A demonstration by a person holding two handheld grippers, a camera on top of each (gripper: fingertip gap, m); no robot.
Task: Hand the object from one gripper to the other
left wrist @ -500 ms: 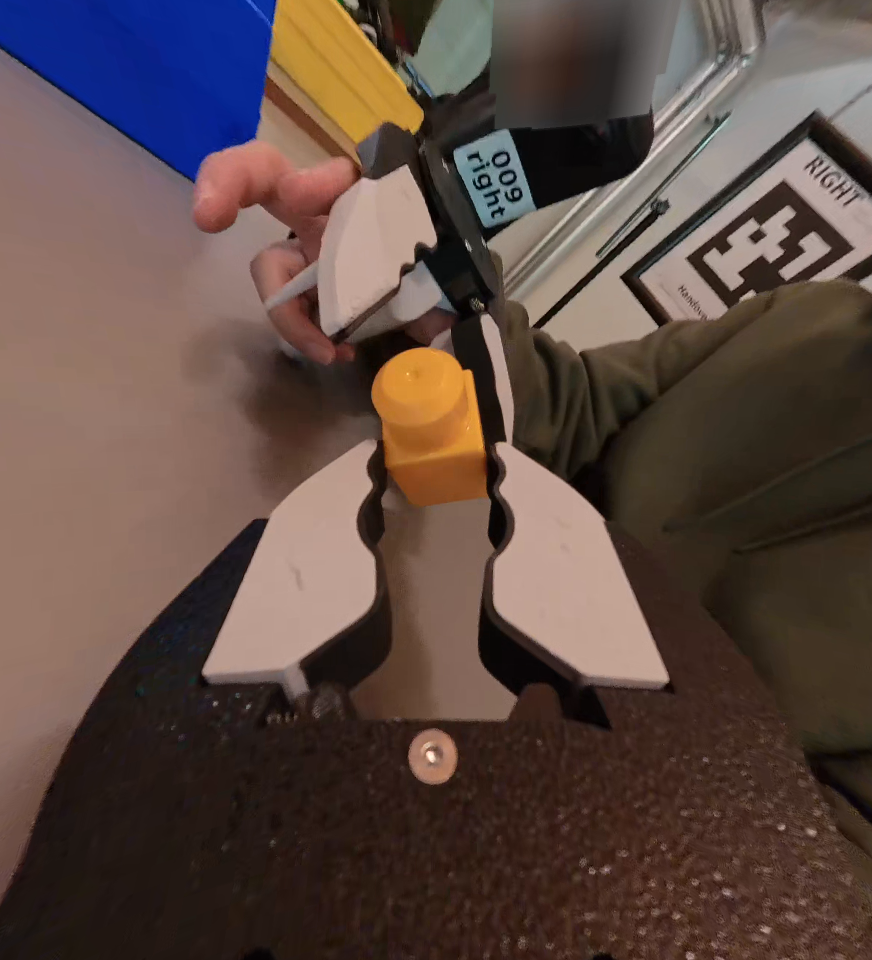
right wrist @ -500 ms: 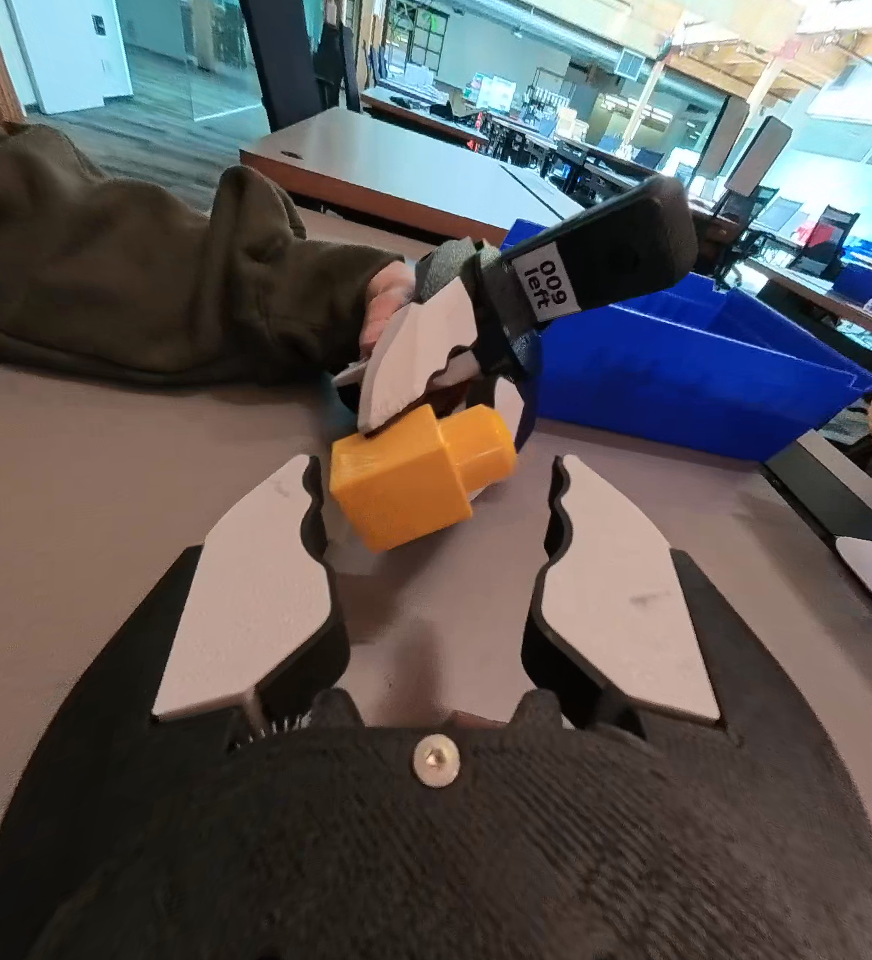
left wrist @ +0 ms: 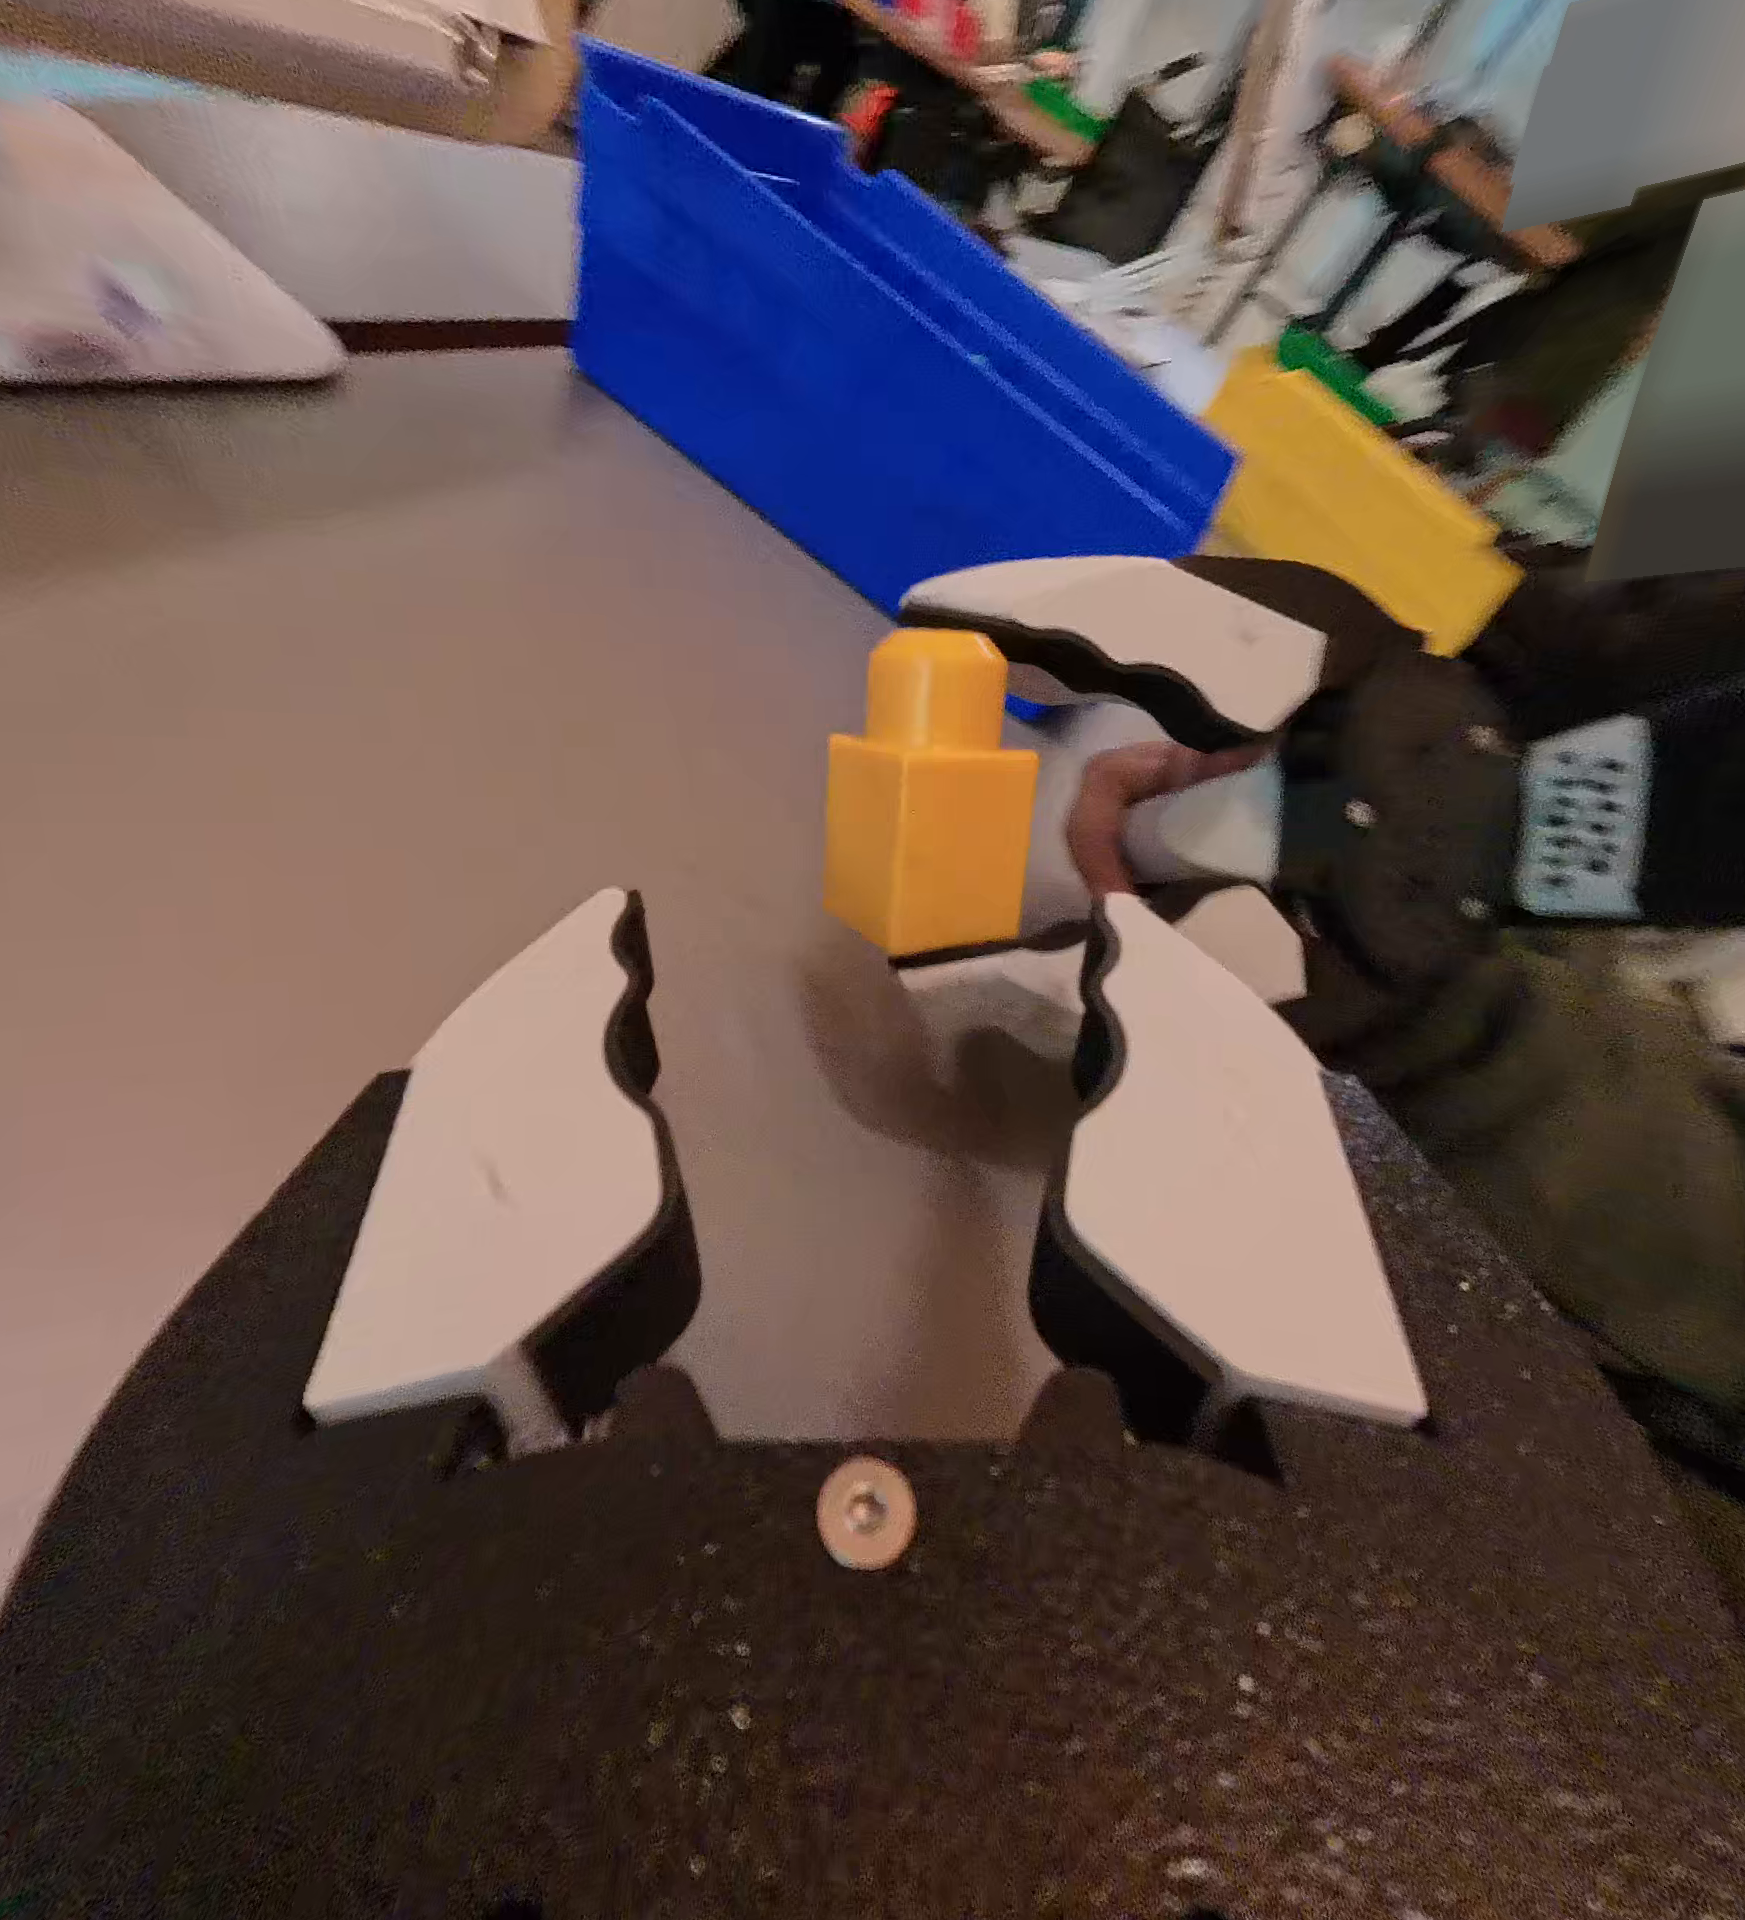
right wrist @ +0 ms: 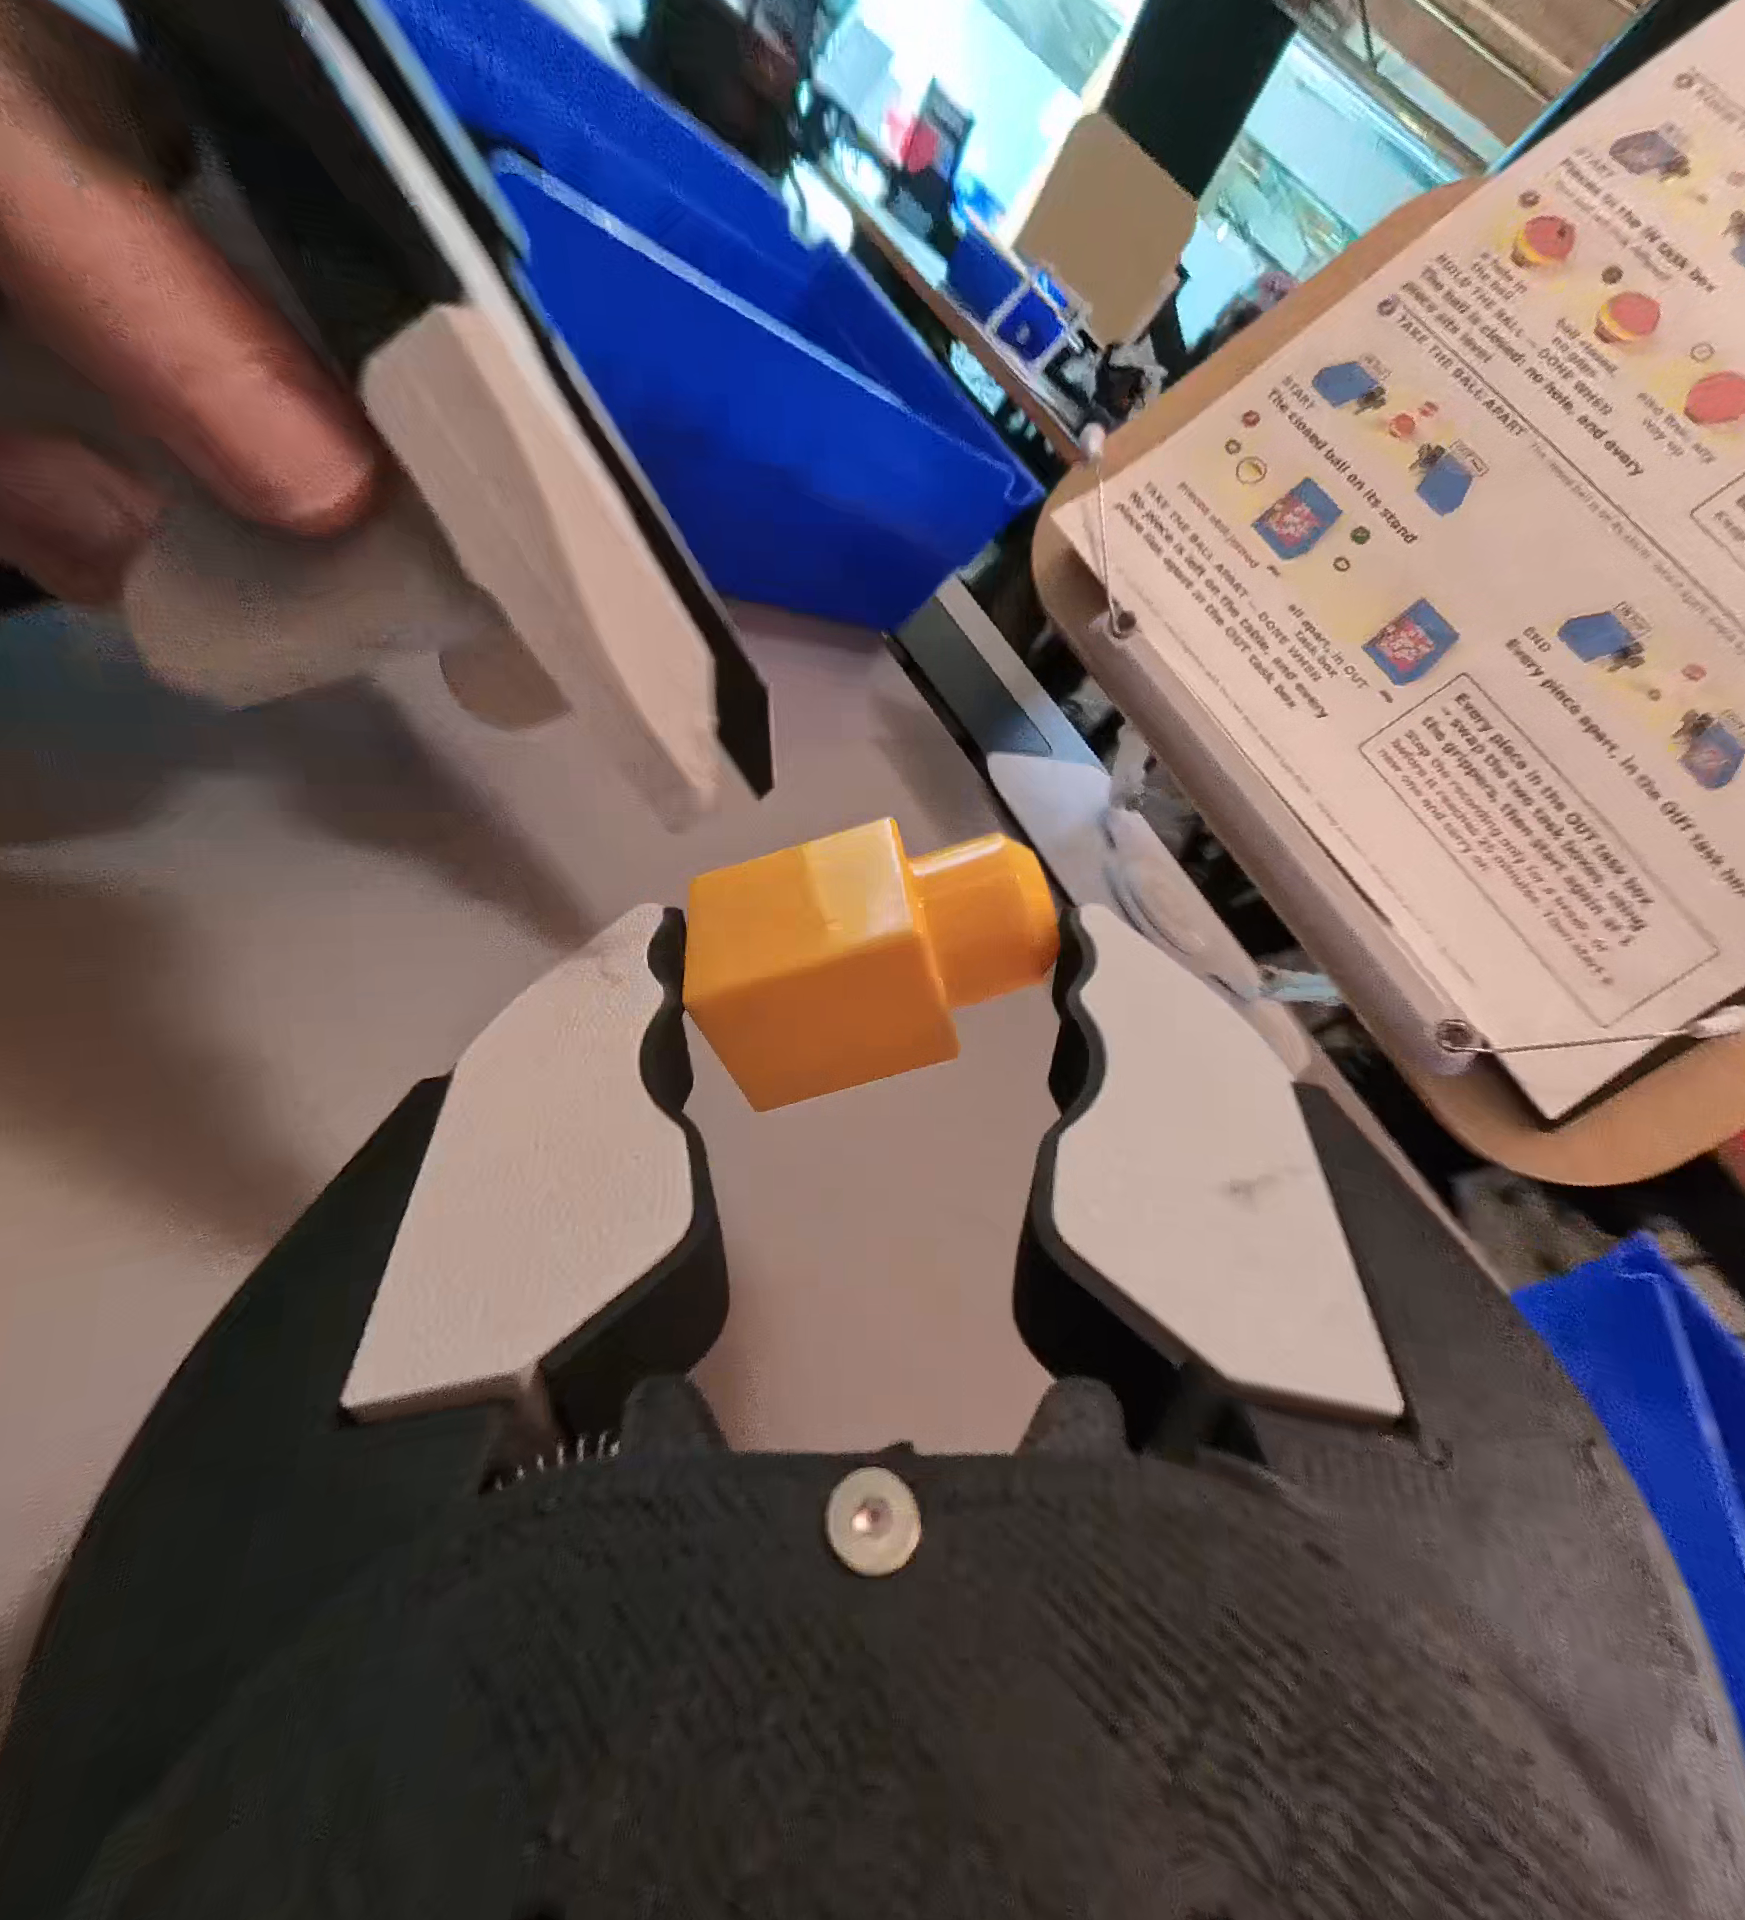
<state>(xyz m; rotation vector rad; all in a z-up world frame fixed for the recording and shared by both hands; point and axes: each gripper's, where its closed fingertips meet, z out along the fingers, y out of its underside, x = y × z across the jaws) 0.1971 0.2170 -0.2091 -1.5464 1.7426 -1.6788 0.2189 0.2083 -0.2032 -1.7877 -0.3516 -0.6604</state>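
Observation:
A yellow block with a round stud sits between the fingertips of my right gripper, which is shut on it end to end, base on one pad and stud on the other, above the grey table. In the left wrist view the block stands stud-up between the right gripper's fingers, which come in from the right. My left gripper is open and empty, just short of the block. Its fingers show at the upper left of the right wrist view, apart from the block, with a hand behind them.
A blue bin and a yellow bin stand at the table's far side. In the right wrist view there is a blue bin behind, a clipboard with an illustrated sheet at the right, and another blue bin at the lower right.
The block has passed from my left gripper to my right. The right gripper shut on it, the left opened and drew back. Both views have swung round.

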